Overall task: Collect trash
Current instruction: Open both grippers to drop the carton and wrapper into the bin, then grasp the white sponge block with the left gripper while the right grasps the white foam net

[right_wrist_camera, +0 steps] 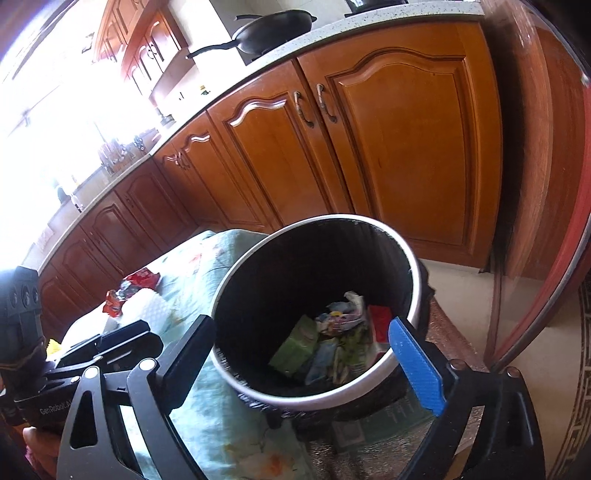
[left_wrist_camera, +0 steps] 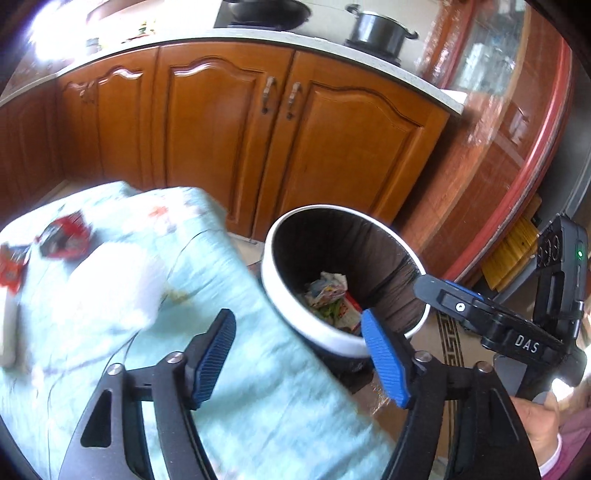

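Note:
A round trash bin (left_wrist_camera: 332, 341) with a white rim and black liner stands beside the table; crumpled wrappers (right_wrist_camera: 332, 332) lie in its bottom. My right gripper (right_wrist_camera: 301, 328) hangs open over the bin mouth (right_wrist_camera: 321, 397) with nothing between its fingers; it also shows in the left wrist view (left_wrist_camera: 454, 299). My left gripper (left_wrist_camera: 297, 321) is open and empty over the table edge next to the bin, seen too at the left of the right wrist view (right_wrist_camera: 122, 339). Red wrappers (left_wrist_camera: 62, 236) (right_wrist_camera: 142, 277) and a blurred white piece (left_wrist_camera: 122, 280) lie on the table.
The table wears a pale green floral cloth (left_wrist_camera: 240, 387). Wooden cabinets (left_wrist_camera: 229, 147) run behind, with a wok (right_wrist_camera: 277, 26) and a pot (left_wrist_camera: 380, 29) on the counter. A red-framed glass door (right_wrist_camera: 546, 258) stands at the right. A patterned mat (left_wrist_camera: 452, 343) covers the floor.

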`<state>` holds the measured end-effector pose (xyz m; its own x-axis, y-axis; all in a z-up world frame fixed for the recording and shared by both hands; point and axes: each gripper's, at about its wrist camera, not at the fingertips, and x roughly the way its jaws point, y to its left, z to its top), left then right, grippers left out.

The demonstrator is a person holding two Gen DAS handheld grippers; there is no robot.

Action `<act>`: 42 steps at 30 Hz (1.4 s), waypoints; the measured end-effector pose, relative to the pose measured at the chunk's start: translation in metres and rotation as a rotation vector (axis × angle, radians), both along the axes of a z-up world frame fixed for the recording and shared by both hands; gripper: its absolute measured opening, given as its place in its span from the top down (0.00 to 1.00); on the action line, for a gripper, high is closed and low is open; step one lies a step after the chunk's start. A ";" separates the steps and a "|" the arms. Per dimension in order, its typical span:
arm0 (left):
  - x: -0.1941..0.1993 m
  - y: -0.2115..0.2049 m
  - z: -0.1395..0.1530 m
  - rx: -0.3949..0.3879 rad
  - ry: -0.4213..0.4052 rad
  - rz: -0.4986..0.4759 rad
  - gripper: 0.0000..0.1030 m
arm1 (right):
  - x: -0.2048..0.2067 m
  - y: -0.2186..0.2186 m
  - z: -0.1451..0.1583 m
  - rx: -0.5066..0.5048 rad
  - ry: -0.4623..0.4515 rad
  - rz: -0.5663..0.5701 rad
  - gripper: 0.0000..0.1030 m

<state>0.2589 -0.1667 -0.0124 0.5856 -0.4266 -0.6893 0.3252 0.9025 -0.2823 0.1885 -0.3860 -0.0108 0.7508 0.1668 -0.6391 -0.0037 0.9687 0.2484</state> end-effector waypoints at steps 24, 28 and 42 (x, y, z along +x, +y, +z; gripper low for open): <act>-0.093 0.167 0.004 -0.052 0.049 0.311 0.30 | -0.019 0.139 -0.015 0.028 -0.004 0.231 0.05; -0.098 0.188 0.003 -0.065 0.054 0.351 0.30 | -0.015 0.156 -0.019 0.042 0.005 0.246 0.05; -0.079 0.223 -0.002 -0.034 0.066 0.446 0.28 | 0.025 0.172 -0.030 0.085 0.099 0.200 0.05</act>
<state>0.1803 0.0565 -0.0143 0.6728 -0.1654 -0.7211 -0.1130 0.9403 -0.3211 0.2131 -0.2143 -0.0407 0.6317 0.3620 -0.6855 -0.1648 0.9268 0.3375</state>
